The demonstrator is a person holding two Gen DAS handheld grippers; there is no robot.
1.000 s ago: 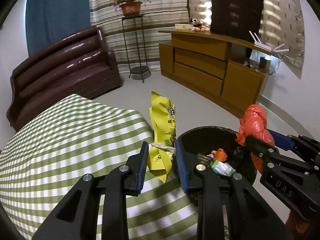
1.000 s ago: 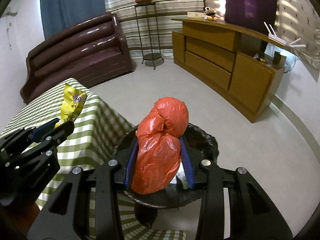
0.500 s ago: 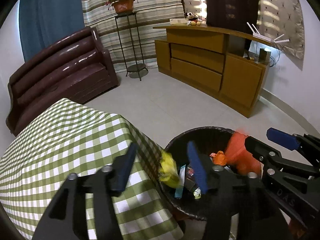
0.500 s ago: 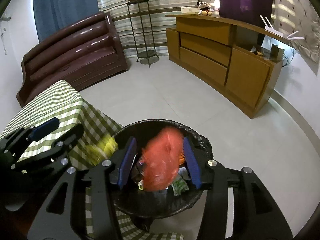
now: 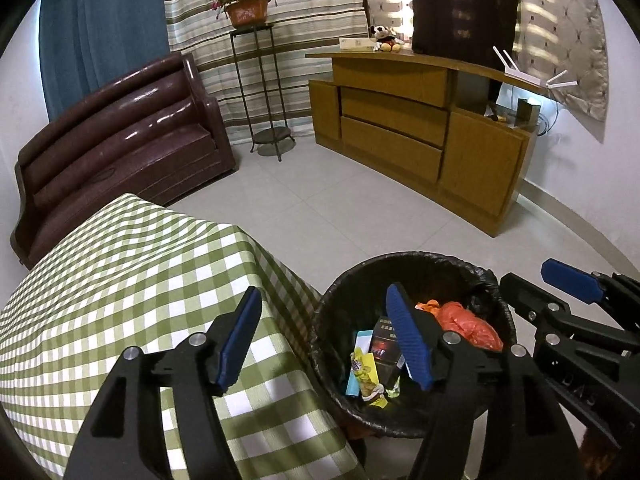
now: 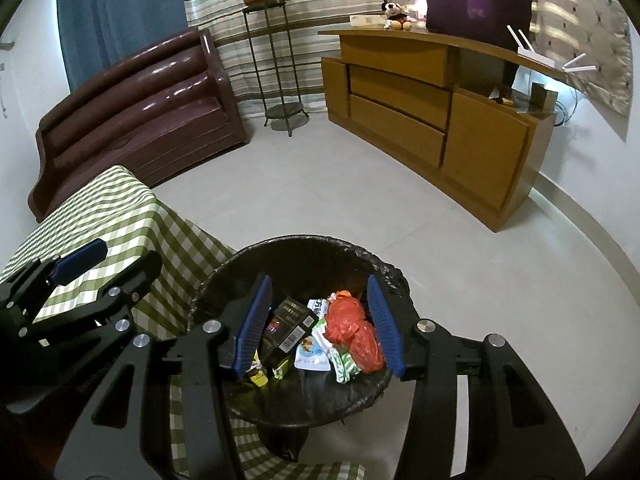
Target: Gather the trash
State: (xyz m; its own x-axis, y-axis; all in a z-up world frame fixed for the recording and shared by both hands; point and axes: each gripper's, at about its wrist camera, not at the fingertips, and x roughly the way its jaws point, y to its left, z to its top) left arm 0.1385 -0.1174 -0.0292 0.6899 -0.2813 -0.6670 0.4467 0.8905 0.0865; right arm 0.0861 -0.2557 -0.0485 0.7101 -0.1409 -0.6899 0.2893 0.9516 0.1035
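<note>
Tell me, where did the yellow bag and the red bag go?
Both claws let go: the left claw dropped the yellow snack bag and the right claw dropped the orange-red plastic bag into the black trash bin. The bin and checkered tablecloth stayed put.

Checked table and tiled floor, seen past the grippers

The table (image 5: 132, 280), under a green-and-white checked cloth (image 6: 100, 216), lies ahead and left of the left gripper (image 5: 324, 340) and far left of the right gripper (image 6: 316, 320); its top shows only the cloth, which hangs over the near edge. The pale tiled floor (image 5: 288, 208) carries a black-lined bin (image 6: 304, 252), directly below the right gripper and touching the hanging cloth, with trash inside. Farther ahead on the floor stand a dark sofa (image 5: 120, 136) to the left, a wire plant stand (image 5: 264, 120) in the middle and a wooden cabinet (image 6: 440, 120) to the right.
</note>
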